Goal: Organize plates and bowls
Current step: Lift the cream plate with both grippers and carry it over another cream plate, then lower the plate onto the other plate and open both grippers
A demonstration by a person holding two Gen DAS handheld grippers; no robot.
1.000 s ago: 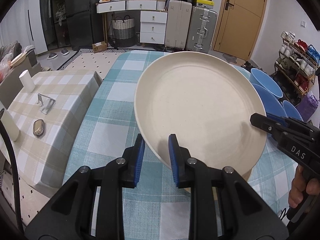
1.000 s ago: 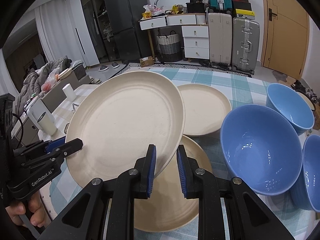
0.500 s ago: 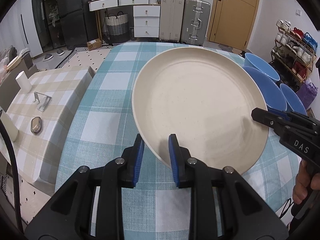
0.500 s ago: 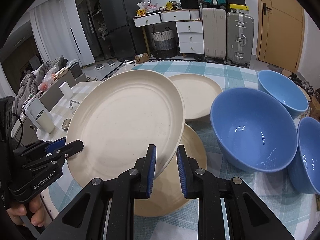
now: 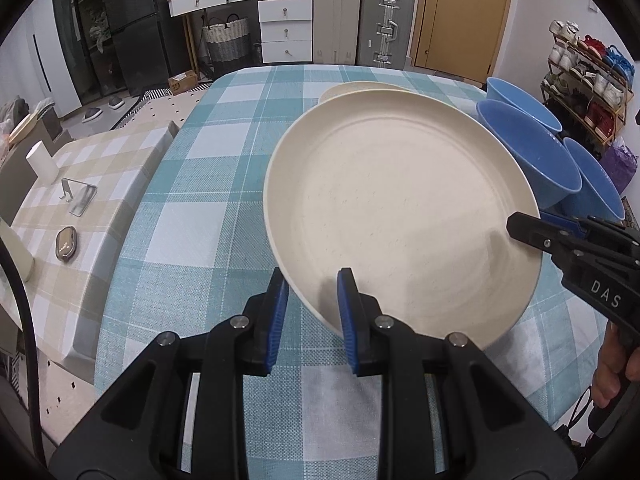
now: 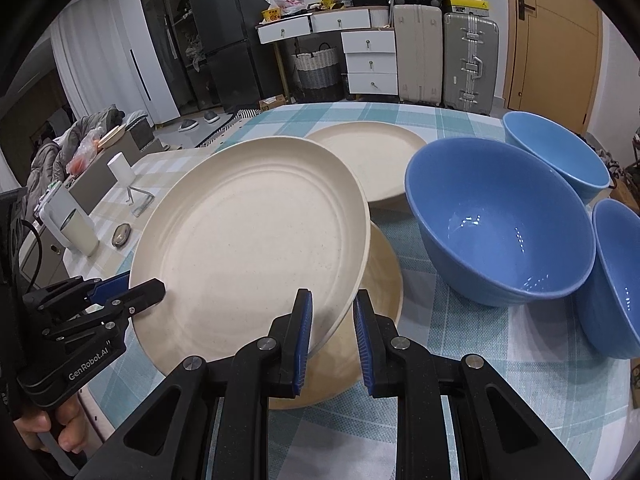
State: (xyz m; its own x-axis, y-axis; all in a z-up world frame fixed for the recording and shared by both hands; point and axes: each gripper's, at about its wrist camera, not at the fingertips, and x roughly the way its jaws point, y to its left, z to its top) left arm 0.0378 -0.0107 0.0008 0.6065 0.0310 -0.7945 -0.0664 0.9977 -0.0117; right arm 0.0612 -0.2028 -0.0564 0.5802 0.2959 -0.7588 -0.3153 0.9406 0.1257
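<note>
While both grippers pinch opposite rims of the large cream round plate (image 6: 248,248), left gripper (image 5: 312,296) and right gripper (image 6: 332,320) hold it tilted above the tan plate (image 6: 384,276) on the checked table (image 5: 200,240). Stacking step: next you level, lower, then release.

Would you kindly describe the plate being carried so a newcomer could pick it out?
On the teal checked table lie cream plates beside three blue bowls. The carried plate is the only raised, tilted one, pinched at opposite rims by the left gripper and right gripper.
</note>
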